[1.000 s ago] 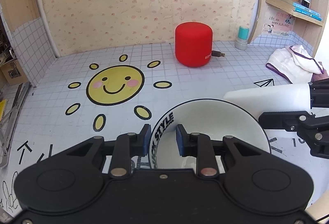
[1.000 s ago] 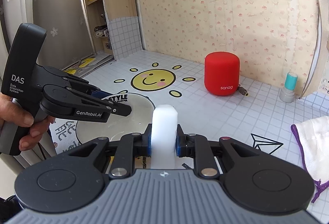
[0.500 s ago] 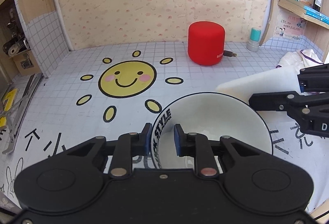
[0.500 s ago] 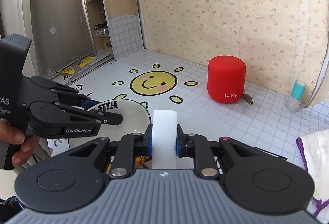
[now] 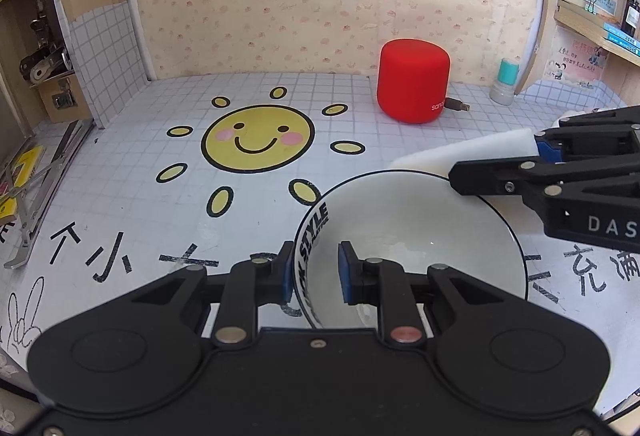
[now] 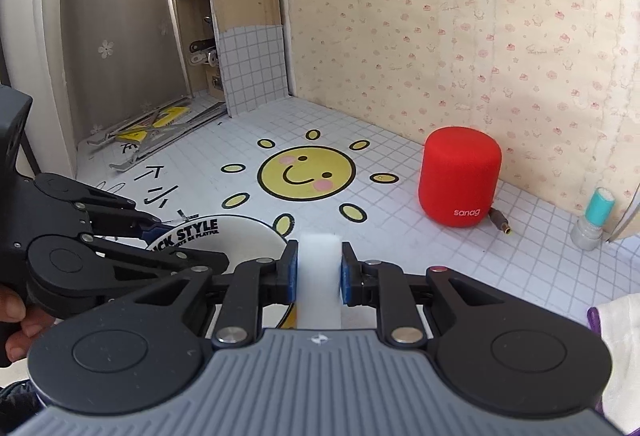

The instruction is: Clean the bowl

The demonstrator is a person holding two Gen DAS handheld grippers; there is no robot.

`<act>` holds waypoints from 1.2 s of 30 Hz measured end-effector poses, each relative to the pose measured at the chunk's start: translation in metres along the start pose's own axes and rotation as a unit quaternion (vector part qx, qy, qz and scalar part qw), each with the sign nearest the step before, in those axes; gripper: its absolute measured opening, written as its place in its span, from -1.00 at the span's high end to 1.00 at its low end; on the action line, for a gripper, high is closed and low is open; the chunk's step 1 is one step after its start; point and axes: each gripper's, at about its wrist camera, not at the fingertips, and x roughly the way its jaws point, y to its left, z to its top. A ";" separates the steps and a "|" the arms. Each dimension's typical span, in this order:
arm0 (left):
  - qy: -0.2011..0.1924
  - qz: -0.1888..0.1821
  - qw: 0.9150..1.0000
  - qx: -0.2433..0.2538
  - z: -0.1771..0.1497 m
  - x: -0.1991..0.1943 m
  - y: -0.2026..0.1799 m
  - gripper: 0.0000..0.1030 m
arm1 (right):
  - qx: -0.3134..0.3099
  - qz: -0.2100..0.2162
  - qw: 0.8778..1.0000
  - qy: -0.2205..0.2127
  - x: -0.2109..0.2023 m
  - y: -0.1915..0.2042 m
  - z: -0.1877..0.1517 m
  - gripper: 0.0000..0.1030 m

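A white bowl [image 5: 420, 236] with a black rim and black lettering on its outside stands on the tiled table. My left gripper [image 5: 314, 270] straddles the bowl's near-left rim, one blue pad outside the wall and one inside, shut on it. My right gripper [image 6: 319, 268] is shut on a white sponge block [image 6: 319, 252]. In the left wrist view the sponge [image 5: 460, 156] pokes out beyond the bowl's far right rim, just above it. A hand [image 6: 16, 320] holds the left gripper's handle.
A red cylindrical speaker [image 5: 414, 80] with a plugged cable stands at the back. A teal-capped bottle [image 5: 506, 84] stands by the right shelf post. A white cloth with a purple edge [image 6: 616, 336] lies at the right. A metal folding stand [image 5: 28, 196] lies at the left. A sun sticker [image 5: 258, 138] marks the table's middle.
The left gripper's jaws narrowed onto the bowl's rim. The right gripper with the sponge drifted slightly, staying by the bowl's far right rim.
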 end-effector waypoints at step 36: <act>-0.012 -0.013 1.000 0.007 -0.004 -0.002 0.006 0.53 | 0.045 -0.021 0.998 -0.032 -0.054 0.003 -0.042 0.57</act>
